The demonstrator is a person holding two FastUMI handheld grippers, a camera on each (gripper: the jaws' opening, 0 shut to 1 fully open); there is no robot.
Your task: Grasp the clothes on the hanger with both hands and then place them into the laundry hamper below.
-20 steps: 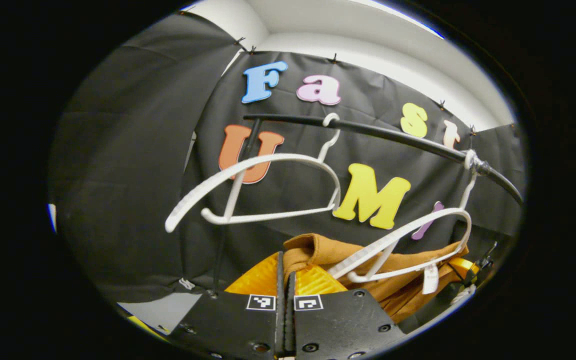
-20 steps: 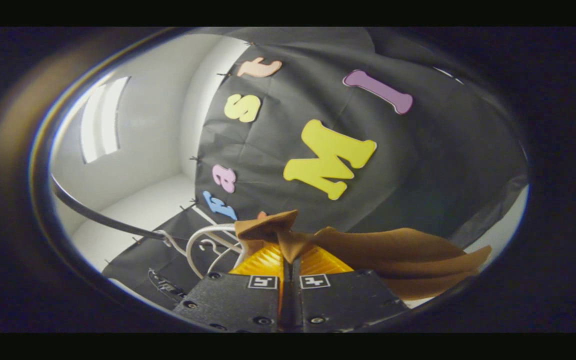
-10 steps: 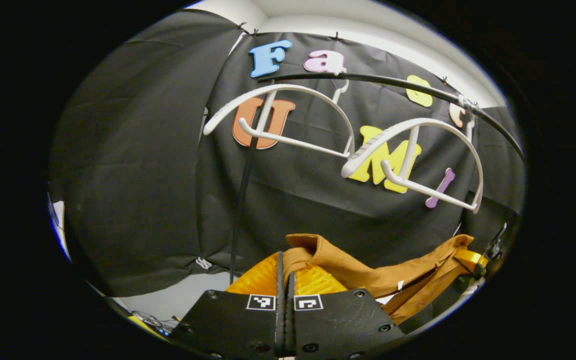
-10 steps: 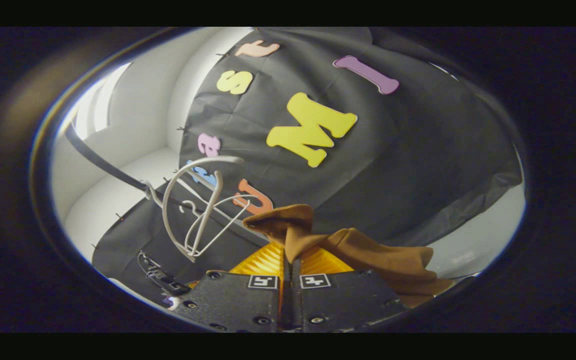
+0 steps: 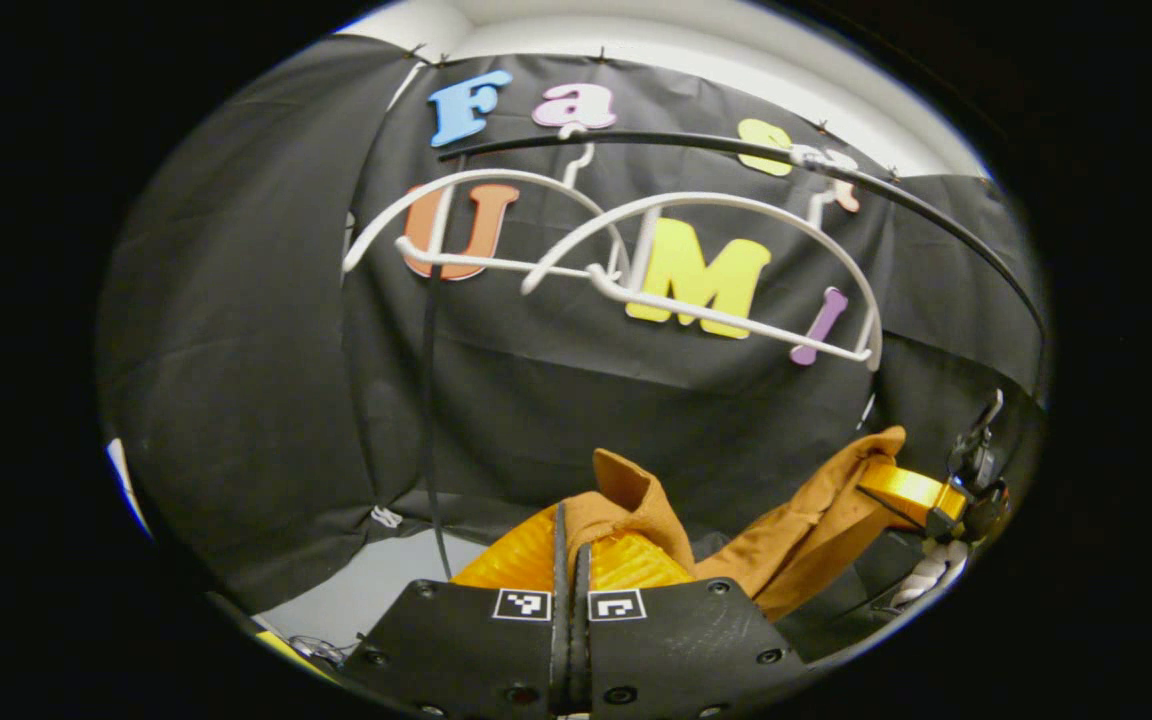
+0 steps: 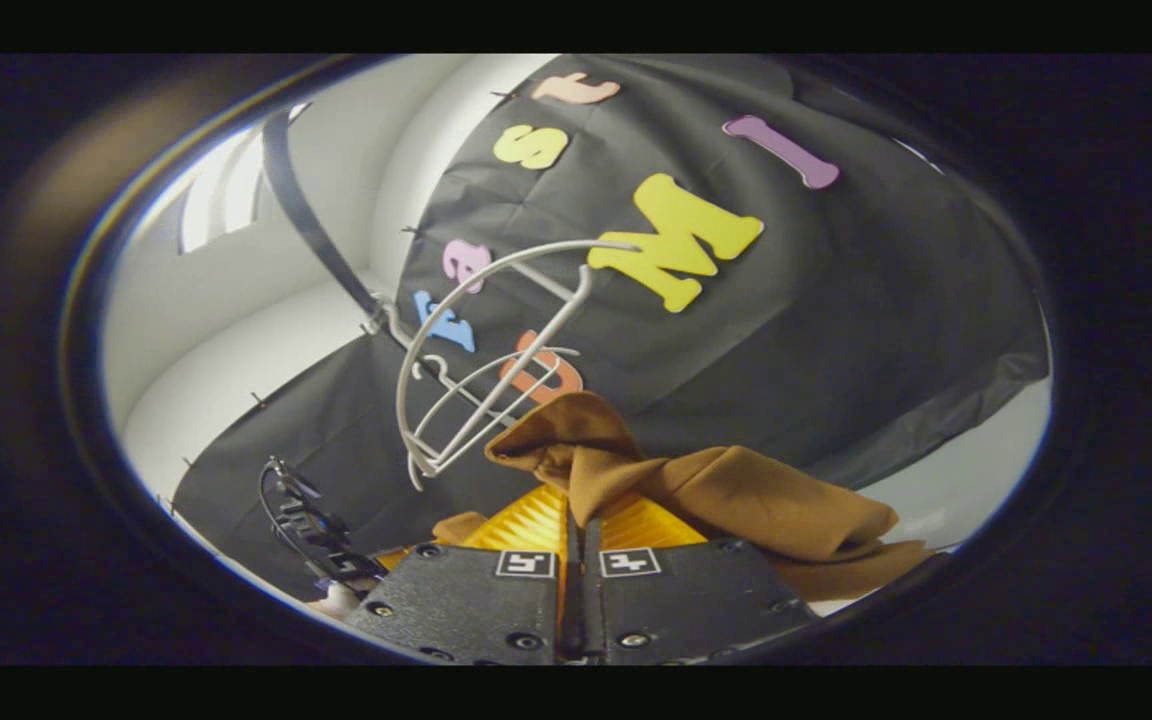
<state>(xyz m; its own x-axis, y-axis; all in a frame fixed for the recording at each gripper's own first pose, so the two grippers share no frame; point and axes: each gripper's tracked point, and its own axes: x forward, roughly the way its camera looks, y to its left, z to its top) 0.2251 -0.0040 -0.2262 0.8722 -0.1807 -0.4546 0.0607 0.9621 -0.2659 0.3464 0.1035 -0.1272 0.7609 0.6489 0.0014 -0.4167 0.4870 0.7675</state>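
At the bottom centre of the left gripper view, our left gripper (image 5: 571,545) is pinched tight on a fold of the brown garment (image 5: 786,535). At lower right, the cloth sags across to the other gripper (image 5: 911,492). In the right gripper view, our right gripper (image 6: 576,530) clamps another fold at bottom centre. We judge the two-point hold keeps the garment spread for lowering. Two bare white hangers (image 5: 636,250) hang on the rail (image 5: 886,195) in the upper frame.
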